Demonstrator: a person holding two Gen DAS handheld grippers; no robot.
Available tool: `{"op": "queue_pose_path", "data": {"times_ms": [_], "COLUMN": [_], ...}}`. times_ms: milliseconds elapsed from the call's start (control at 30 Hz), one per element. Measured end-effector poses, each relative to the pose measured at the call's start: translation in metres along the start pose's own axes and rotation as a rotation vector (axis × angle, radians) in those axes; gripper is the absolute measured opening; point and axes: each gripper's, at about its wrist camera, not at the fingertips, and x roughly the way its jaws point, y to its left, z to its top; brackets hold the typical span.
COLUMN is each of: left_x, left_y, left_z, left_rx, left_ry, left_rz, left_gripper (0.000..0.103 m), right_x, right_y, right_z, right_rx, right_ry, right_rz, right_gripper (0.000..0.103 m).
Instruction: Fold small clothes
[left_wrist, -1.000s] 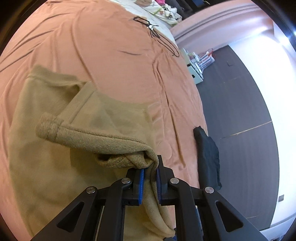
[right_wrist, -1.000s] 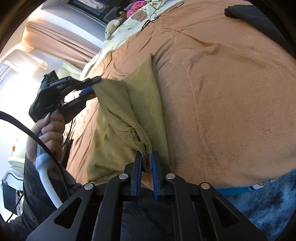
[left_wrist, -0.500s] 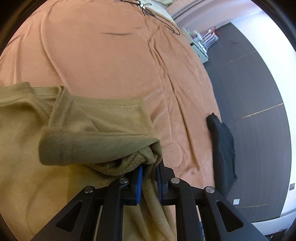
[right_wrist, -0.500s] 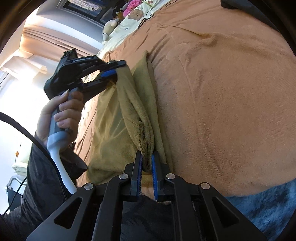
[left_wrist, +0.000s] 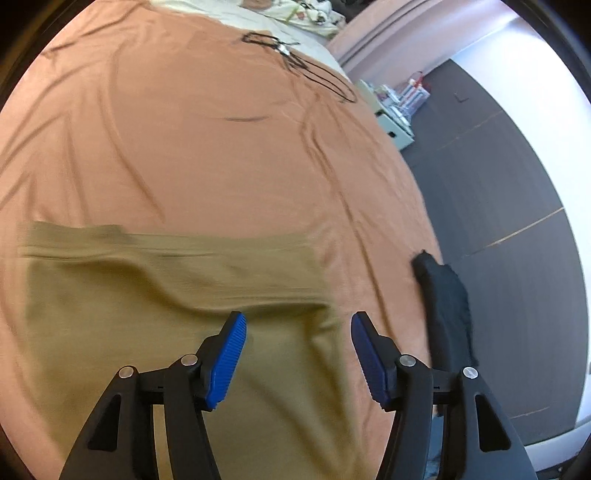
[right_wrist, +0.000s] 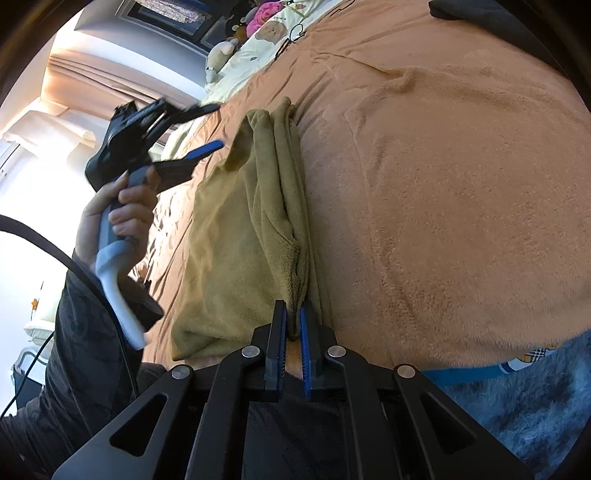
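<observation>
- I am partway through a fold of the olive garment (right_wrist: 236, 236): one side is lying doubled over onto the rest, and it is resting on the orange bedspread (left_wrist: 207, 155), near the bed's edge closest to me.
- My left gripper (left_wrist: 295, 350) has just been opening its jaws, and they are now standing wide apart with nothing between the blue pads (left_wrist: 225, 362); the cloth is lying flat beneath them, released.
- My right gripper (right_wrist: 292, 332) is pinching the garment's near folded edge, its pads closed on a thin bunch of fabric.
- In the right wrist view I am seeing the left gripper (right_wrist: 207, 129) raised clear of the cloth, with the person's hand (right_wrist: 118, 210) wrapped around its handle and a dark sleeve below.
- Both grippers are pointing downward at a slant toward the bed.
- As I judge it, the next move is calling for the right gripper to let go too, then for both to take a fresh hold on an end of the garment for the next fold.
- I am expecting the soft fabric to slide or spring open, so I would be keeping the layers lined up along the crease.
- A black garment (left_wrist: 447, 306) is lying at the bed's edge, well apart, presumably waiting.
</observation>
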Motion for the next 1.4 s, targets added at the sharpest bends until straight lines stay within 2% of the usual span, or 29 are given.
{"op": "queue_pose_path", "data": {"times_ms": [200,300,367,433,500,767,967,1167,1400], "left_x": [-0.045,-0.063,-0.073,-0.083,-0.090,-0.100,-0.101,-0.101,-0.100], "left_y": [0.041,0.064,0.075,0.082,0.089,0.112,0.116,0.112,0.118], "left_z": [-0.013,-0.024,-0.030,-0.037,-0.046,-0.100,-0.135,-0.164,-0.192], "left_rx": [-0.014,-0.052,-0.074,-0.087,-0.095,-0.131,-0.151,-0.141,-0.149], "left_ry": [-0.006,-0.002,-0.008,-0.013,-0.011,0.038,0.063,0.088,0.129], "left_rz": [0.103,0.127,0.131,0.129,0.129,0.125,0.101,0.129,0.150], "left_gripper": [0.060,0.060,0.060,0.060,0.062,0.062,0.061,0.061,0.060], "right_x": [-0.003,-0.006,-0.006,-0.008,-0.009,-0.011,-0.011,-0.004,0.013], "right_y": [0.003,0.009,0.011,0.012,0.015,0.027,0.030,0.035,0.038], "right_z": [0.001,0.004,0.006,0.007,0.007,0.016,0.018,0.016,0.017], "right_rx": [-0.008,-0.021,-0.020,-0.022,-0.026,-0.054,-0.068,-0.071,-0.076], "right_ry": [0.005,-0.003,-0.002,-0.004,-0.009,-0.034,-0.034,-0.028,0.000], "right_rz": [-0.029,-0.043,-0.059,-0.068,-0.068,-0.146,-0.166,-0.159,-0.190], "right_gripper": [0.005,0.006,0.012,0.031,0.044,0.045,0.043,0.042,0.030]}}
